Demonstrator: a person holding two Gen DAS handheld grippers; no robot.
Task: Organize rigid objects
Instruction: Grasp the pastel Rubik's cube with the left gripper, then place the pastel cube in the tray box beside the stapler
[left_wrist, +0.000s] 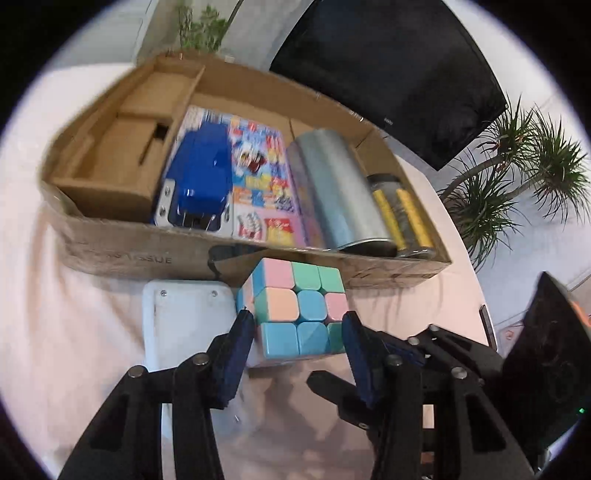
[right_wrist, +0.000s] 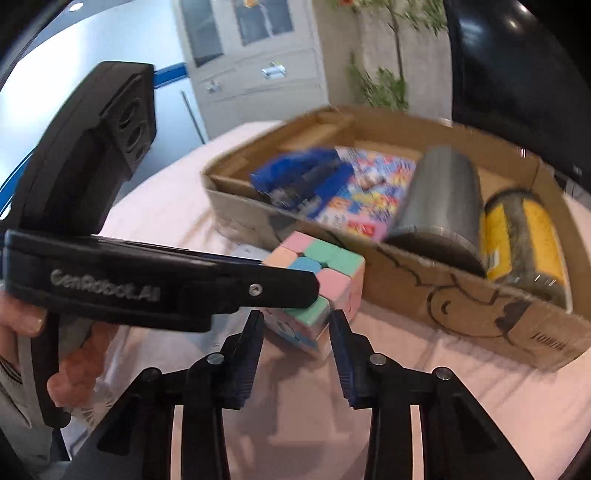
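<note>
A pastel puzzle cube (left_wrist: 299, 310) (right_wrist: 325, 273) rests on the pink cloth just in front of a cardboard box (left_wrist: 122, 254) (right_wrist: 461, 295). My left gripper (left_wrist: 297, 319) straddles the cube, with its blue pads pressed on the left and right faces. In the right wrist view one of its fingers (right_wrist: 288, 288) lies across the cube's side, with a hand (right_wrist: 74, 350) on the handle. My right gripper (right_wrist: 295, 319) has the cube's near lower corner between its pads, which seem to touch it. One right finger (left_wrist: 332, 391) shows below the cube.
The box holds a blue stapler (left_wrist: 199, 177), a colourful booklet (left_wrist: 258, 166), a grey cylinder (left_wrist: 336, 192) and a yellow-labelled jar (left_wrist: 402, 218). A white flat device (left_wrist: 184, 321) lies left of the cube. A black monitor (left_wrist: 388, 74) and a plant (left_wrist: 517, 166) stand behind.
</note>
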